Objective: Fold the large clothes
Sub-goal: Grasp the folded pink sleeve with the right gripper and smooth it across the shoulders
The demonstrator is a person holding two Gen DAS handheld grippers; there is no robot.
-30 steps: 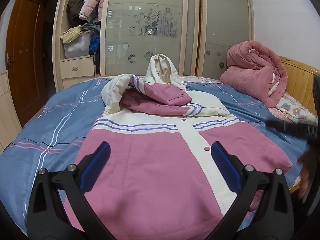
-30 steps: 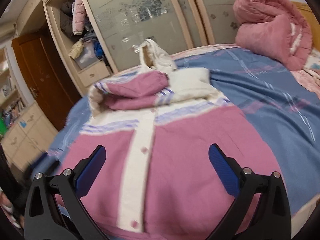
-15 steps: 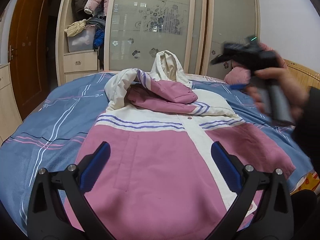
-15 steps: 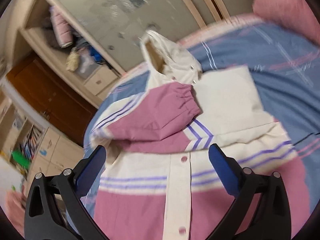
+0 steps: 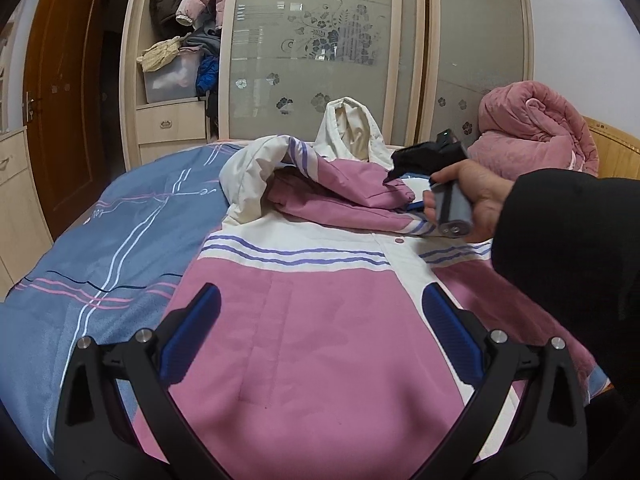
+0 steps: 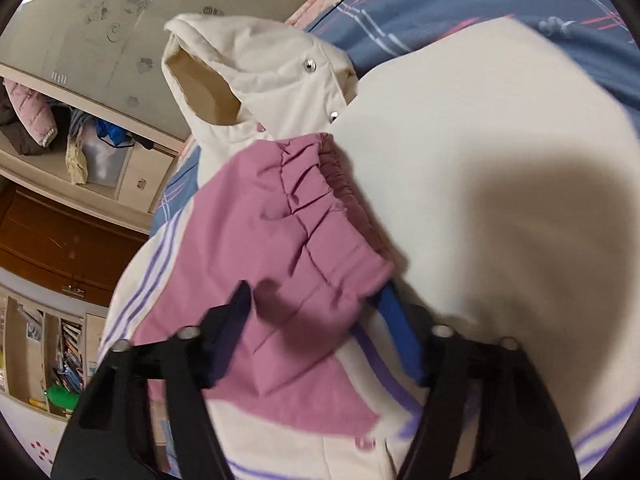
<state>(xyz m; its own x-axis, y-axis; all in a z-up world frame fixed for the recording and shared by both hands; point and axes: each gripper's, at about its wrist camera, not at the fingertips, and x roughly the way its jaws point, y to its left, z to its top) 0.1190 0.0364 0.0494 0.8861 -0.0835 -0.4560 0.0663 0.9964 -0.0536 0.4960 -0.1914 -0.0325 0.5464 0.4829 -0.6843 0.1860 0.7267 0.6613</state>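
Note:
A pink and white hooded jacket [image 5: 312, 320] lies front up on the bed, one pink sleeve [image 5: 344, 188] folded across its chest. My left gripper [image 5: 320, 328] is open and empty above the jacket's lower front. My right gripper [image 6: 316, 316] reaches in at the sleeve cuff [image 6: 320, 216]; its blue-padded fingers [image 6: 394, 328] stand on either side of the cuff with a gap left. In the left wrist view the right gripper [image 5: 404, 184] is held by a hand at the cuff. The white hood [image 6: 248, 76] points toward the wardrobe.
The bed has a blue striped sheet [image 5: 100, 248]. A rolled pink quilt [image 5: 536, 128] lies at the back right by the wooden headboard [image 5: 612, 148]. A wardrobe [image 5: 320, 48] with glass doors stands behind, with open shelves [image 5: 176, 64] of clothes and a brown door [image 5: 60, 92] left.
My right gripper has moved forward from the jacket's hem up to the folded sleeve cuff and its fingers have narrowed around it. My left gripper has stayed over the lower front.

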